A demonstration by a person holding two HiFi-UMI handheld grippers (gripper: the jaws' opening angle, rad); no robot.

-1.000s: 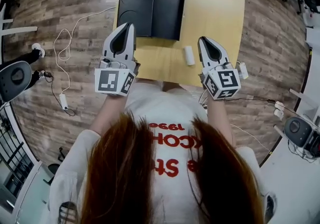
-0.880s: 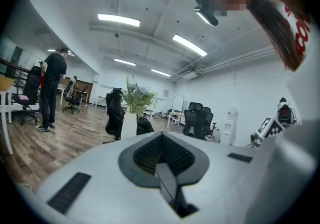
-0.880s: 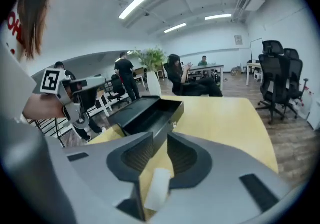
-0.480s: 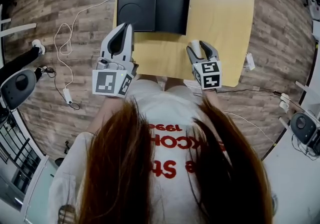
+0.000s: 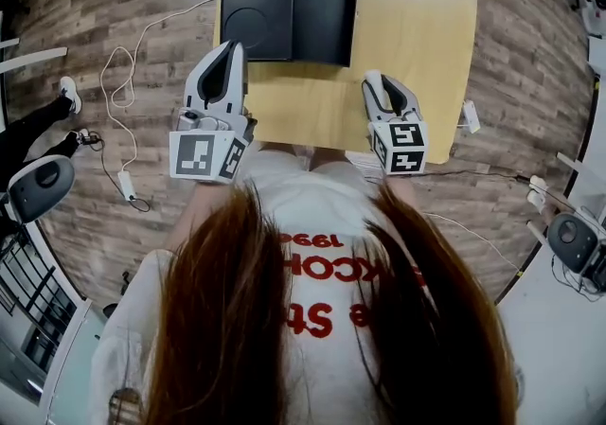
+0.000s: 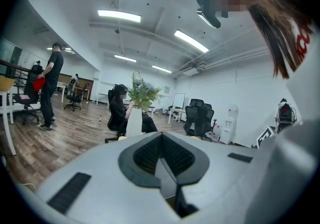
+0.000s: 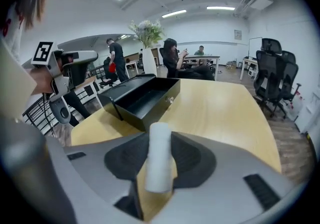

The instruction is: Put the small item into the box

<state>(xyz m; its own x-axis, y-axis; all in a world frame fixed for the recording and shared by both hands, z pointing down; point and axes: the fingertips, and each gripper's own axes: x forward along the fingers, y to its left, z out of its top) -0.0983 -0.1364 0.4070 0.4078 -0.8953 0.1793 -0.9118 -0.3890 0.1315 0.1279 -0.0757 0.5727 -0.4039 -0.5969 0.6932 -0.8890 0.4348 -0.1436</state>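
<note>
A black box [image 5: 322, 8] stands open at the far side of the wooden table [image 5: 417, 26], its lid [image 5: 258, 2] laid flat to the left. It also shows in the right gripper view as the box [image 7: 145, 99], just ahead. The small item is a white cylinder [image 7: 159, 160]. It lies lengthwise between the jaws of my right gripper [image 7: 159, 140], which are closing, and both pads touch its sides. In the head view my right gripper [image 5: 376, 82] covers the cylinder near the table's front edge. My left gripper [image 5: 230, 46] [image 6: 161, 138] hovers by the box's near left corner, shut and empty.
A white vase of flowers [image 7: 148, 57] stands at the table's far end. Cables [image 5: 118, 82] trail over the wooden floor on the left. A small white device [image 5: 469, 115] hangs at the table's right edge. Office chairs [image 7: 272, 71] and several people are further off.
My right gripper has moved left and forward onto the white cylinder, which earlier lay free on the table beside it. The left gripper has hardly moved.
</note>
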